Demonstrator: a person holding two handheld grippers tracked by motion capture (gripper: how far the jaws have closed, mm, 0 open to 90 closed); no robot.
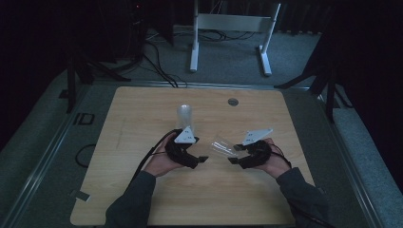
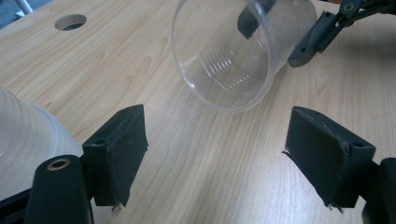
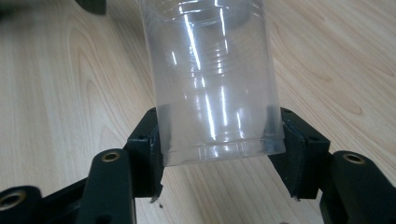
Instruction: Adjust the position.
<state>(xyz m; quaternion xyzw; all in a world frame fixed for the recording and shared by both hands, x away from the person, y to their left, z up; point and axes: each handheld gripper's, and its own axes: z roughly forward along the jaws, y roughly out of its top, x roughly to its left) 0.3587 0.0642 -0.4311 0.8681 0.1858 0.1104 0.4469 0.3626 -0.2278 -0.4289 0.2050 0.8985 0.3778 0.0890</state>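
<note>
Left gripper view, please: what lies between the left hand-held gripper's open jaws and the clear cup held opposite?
Only bare wooden tabletop separates the left hand-held gripper from the clear plastic cup.

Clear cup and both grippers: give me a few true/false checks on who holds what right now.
1. The right gripper is clamped on the clear cup near its base. True.
2. The left gripper also grips that cup. False: its jaws stand apart over bare table, with the cup ahead of them and untouched.
3. The held cup stands upright on the table. False: it is tipped on its side, and in the left gripper view its open mouth faces the left gripper.
4. A stack of cups stands upright on the table beyond the left gripper. True.
5. The table has a round hole near its far edge. True.
</note>
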